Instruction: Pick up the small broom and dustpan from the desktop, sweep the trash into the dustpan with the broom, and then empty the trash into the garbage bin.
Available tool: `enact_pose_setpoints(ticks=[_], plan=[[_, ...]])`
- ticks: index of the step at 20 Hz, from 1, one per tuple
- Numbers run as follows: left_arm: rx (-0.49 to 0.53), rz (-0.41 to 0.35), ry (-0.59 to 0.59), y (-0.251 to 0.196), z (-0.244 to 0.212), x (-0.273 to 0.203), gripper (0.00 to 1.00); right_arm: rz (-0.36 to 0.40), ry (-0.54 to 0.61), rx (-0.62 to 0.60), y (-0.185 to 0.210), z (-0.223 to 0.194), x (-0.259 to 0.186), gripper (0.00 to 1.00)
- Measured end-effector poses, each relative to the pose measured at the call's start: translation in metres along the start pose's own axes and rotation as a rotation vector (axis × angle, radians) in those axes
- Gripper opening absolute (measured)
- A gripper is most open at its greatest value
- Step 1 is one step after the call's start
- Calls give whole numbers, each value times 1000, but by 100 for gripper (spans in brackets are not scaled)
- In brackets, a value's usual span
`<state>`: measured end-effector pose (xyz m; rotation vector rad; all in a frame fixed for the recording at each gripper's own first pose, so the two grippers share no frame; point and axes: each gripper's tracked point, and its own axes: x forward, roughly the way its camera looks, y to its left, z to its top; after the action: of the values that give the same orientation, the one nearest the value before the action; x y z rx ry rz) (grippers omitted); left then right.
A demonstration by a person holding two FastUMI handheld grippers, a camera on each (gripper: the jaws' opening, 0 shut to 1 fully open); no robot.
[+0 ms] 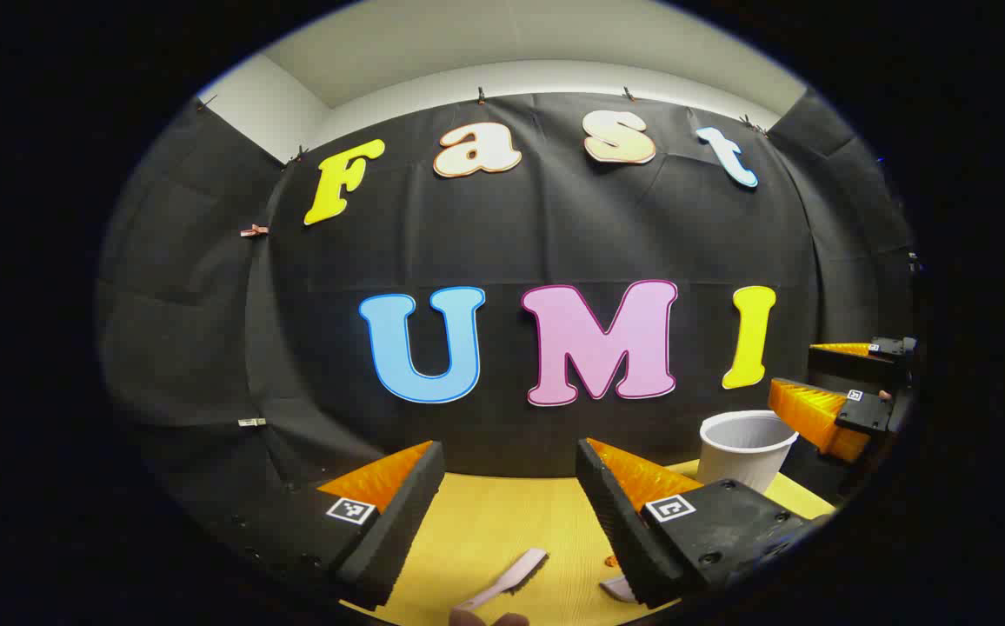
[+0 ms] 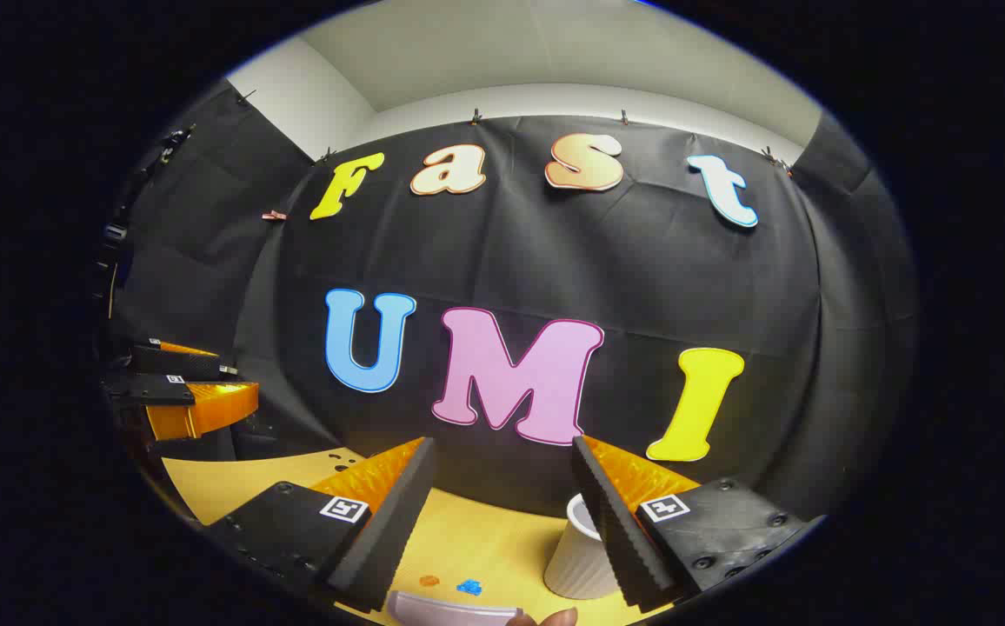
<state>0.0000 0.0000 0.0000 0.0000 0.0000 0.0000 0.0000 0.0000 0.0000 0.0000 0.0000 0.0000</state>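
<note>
Both sets of fingers spread wide, empty. Small broom [image 1: 507, 581] flat on the tabletop [image 1: 485, 530], left of the garbage bin [image 1: 746, 448], handle slanting toward the left gripper [image 1: 509, 511], the nearer one.

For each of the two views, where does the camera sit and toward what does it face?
Left gripper view: rides the left gripper, facing the booth wall over the yellow desktop; right gripper farther off.
Right gripper view: rides the right gripper, facing the same wall; left gripper farther off.
Shared: white bin, desktop.
</note>
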Motion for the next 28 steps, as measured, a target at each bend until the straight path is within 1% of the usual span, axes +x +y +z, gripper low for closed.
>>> enact_pose_setpoints(ticks=[1,4,5,8,11,13,14,15,18,20,21,23,24,27,28], plan=[[0,-6,-1,-1,1,0,97,-8,-3,0,-1,1,1,97],[8,-10,-17,1,3,4,97,-29,-1,-19,-6,2,0,96],[4,-14,-16,0,4,6,97,-34,1,-32,-7,2,-1,97],[-10,-43,-20,6,3,19,97,-52,7,-45,-5,6,-4,97],[1,-91,-21,10,1,26,97,-84,20,-47,-1,8,-7,96],[1,-132,-22,13,-2,33,97,-104,31,-65,4,5,-10,97],[1,-151,-13,15,-7,35,97,-109,46,-69,7,1,-12,99],[1,-167,-3,18,-11,38,97,-113,62,-68,11,-3,-14,97],[-8,-222,6,29,-20,45,97,-113,129,-46,22,-17,-20,97],[-8,-258,8,36,-26,50,97,-93,193,-17,32,-34,-27,97],[-8,-273,7,40,-28,54,97,-70,238,-4,38,-46,-34,98],[-5,-290,16,47,-37,62,97,-38,361,-2,46,-82,-51,98],[-5,-289,23,51,-41,66,97,-32,442,-8,47,-106,-62,98],[-8,-270,48,59,-54,76,97,-8,736,-5,50,-180,-103,97],[-9,-265,56,60,-58,78,97,5,810,4,54,-208,-111,97]])
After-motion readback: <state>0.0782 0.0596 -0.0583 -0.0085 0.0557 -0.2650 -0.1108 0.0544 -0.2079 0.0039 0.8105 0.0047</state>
